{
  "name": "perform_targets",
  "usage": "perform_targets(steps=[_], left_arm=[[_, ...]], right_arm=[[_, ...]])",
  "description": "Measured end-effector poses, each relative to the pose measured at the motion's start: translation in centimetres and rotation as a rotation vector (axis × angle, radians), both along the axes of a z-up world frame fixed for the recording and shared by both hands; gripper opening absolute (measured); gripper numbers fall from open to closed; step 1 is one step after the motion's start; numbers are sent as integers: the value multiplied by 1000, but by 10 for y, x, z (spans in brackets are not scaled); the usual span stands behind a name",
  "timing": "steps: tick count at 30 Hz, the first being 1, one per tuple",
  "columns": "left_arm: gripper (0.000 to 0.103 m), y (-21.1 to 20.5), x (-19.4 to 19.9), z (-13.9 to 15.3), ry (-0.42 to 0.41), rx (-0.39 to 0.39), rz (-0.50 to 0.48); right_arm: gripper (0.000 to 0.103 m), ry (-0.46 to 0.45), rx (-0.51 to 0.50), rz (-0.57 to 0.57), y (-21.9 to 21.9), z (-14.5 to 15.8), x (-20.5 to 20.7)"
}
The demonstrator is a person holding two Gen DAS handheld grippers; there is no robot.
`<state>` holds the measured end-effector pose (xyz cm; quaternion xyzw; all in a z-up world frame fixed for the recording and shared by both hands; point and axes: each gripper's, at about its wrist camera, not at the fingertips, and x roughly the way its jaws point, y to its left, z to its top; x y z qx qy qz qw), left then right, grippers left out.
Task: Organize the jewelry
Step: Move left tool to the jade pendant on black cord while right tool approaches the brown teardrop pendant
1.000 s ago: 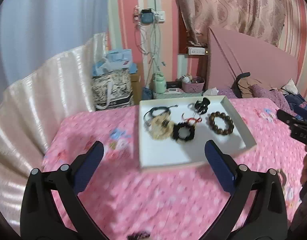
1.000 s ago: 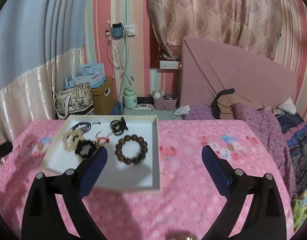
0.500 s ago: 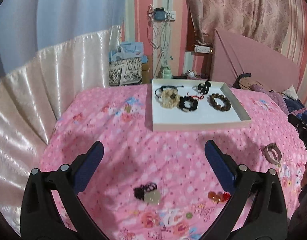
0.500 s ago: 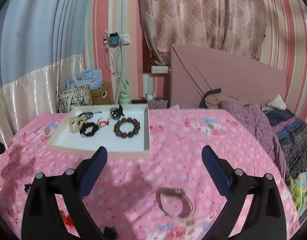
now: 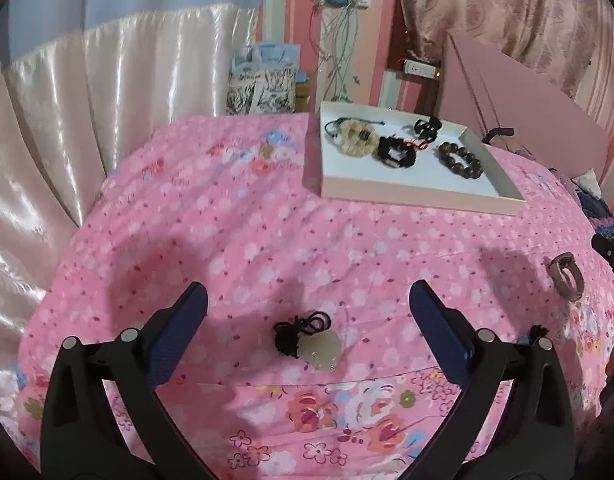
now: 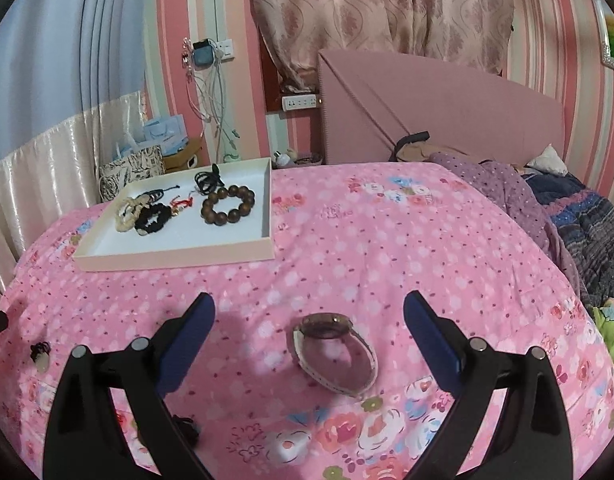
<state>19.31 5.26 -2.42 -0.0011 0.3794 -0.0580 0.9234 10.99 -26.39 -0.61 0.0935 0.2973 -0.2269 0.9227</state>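
The left claw (image 5: 308,311) is hovering over the pink flowered bedspread (image 5: 235,232) with its jaws spread wide and nothing between them. Just below the gap, toward six o'clock from the midpoint of the fingertips, a pale stone pendant (image 5: 320,349) on a knotted black cord (image 5: 295,330) is lying flat on the bedspread, apart from both blue pads (image 5: 187,320). Far off at twelve to one o'clock, a shallow white tray (image 5: 419,196) is sitting on the bed, carrying a cream bracelet (image 5: 353,140), a black bracelet (image 5: 395,153), a brown bead bracelet (image 5: 461,159) and a black hair clip (image 5: 426,127), with a red cord (image 5: 417,145) among them. The right claw (image 6: 309,307) is likewise standing wide open and empty. Right under its gap, at six o'clock, a watch (image 6: 334,354) with a pale strap and a dark round face is resting on the bedspread (image 6: 387,248), touching neither pad (image 6: 427,328). In this view the tray (image 6: 179,258) is lying at about eleven o'clock, well apart from the watch, and the pendant (image 6: 41,354) is showing small at the far nine o'clock edge. A pink headboard (image 6: 447,108) is standing behind the bed at twelve to one o'clock.
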Motion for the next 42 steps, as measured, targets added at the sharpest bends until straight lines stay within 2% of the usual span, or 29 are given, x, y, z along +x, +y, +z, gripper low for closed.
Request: perform_targets(steps=[6,13,20,25,27,29,31,32,42], left_arm=[[100,0,3,-19,31,42,19],[99,-2,7,-26,54,60,15],[99,-11,5,-29,51,107,-8],[92,-9,5,-30,70,78,-14],[92,-7,5,-31,74,73,-11],[92,-6,4,-31,74,74,-6],[89,-6,3,-33,78,80,-7],[87,-5,2,-34,81,82,-6],[79,0,1,-38,109,66,-5]], right_arm=[[95,69,-39,10,7,-15,6],[95,147,-74,35,15,-31,14],[95,133,-73,73,28,-26,10],[94,134,-9,136,48,-32,0],[94,140,-16,149,57,-34,-2],[85,176,-20,170,64,-41,0],[60,206,17,194,66,-49,3],[56,219,38,205,66,-53,4],[54,210,99,246,70,-58,-1]])
